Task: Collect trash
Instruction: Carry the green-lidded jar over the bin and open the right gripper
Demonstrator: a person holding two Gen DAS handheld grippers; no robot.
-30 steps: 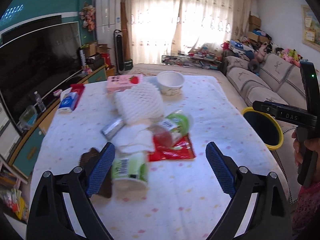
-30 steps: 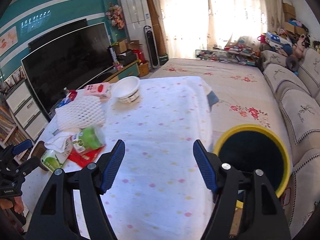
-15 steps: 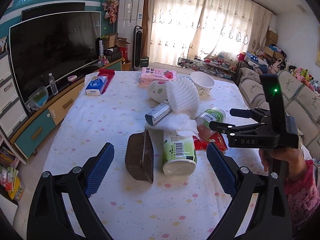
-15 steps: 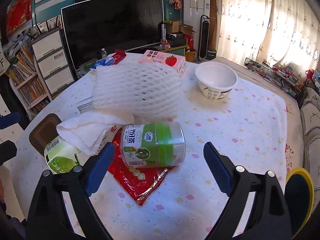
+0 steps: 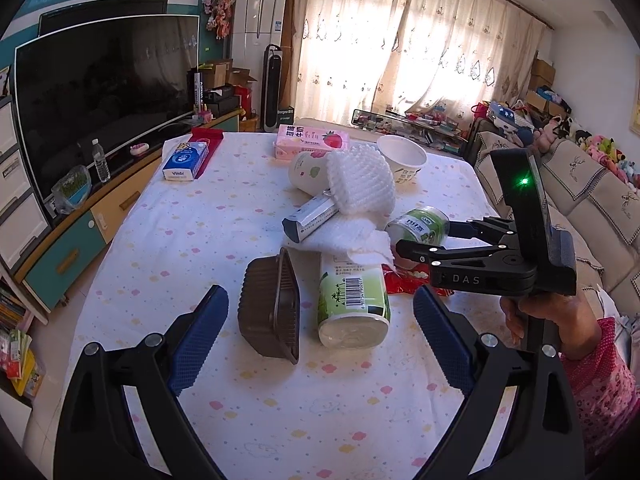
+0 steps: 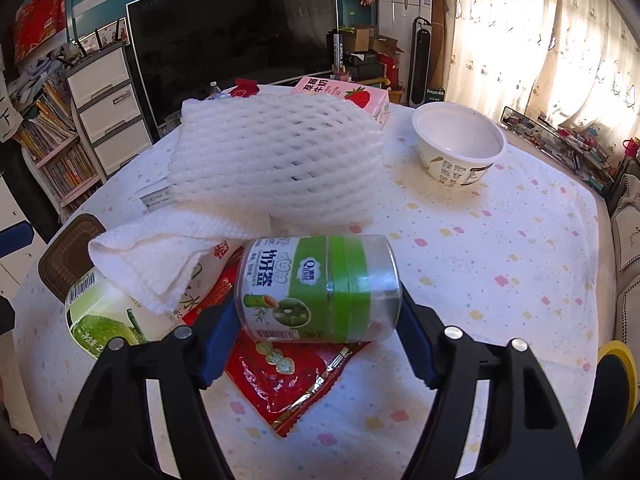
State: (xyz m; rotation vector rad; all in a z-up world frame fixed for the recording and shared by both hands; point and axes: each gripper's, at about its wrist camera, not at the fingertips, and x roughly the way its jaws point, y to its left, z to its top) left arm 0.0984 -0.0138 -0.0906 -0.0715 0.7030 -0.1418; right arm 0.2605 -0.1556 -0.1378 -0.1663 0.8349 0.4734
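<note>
Right gripper (image 6: 318,332): jaws just closing, blue pads now against both ends of the green-labelled jar (image 6: 320,288); jar lying on its side between them.
Left gripper (image 5: 320,340): jaws spread wide, nothing between the pads; hovering short of the pile, apart from it.
Green-labelled jar: on top of the red foil wrapper (image 6: 288,376), near the middle of the desk (image 6: 500,264).
Green can (image 5: 354,304): on its side, base toward the left camera, partly under the white paper towel (image 5: 352,236).
Brown plastic tray (image 5: 272,306): tipped on edge, just beside the green can.
White foam net (image 6: 276,160): behind the jar, resting on the towel and the rest of the pile.
White bowl (image 6: 460,148): upright, apart from the pile, toward the far right of the desk.
Pink carton (image 5: 312,142): flat at the far edge of the desk.
Blue tissue pack (image 5: 186,160): far left corner, well apart from the pile.
Yellow-rimmed bin (image 6: 618,376): beside the desk at the right, only its edge visible.
Hand (image 5: 552,316): wrapped round the right gripper's handle, pink patterned sleeve below.
</note>
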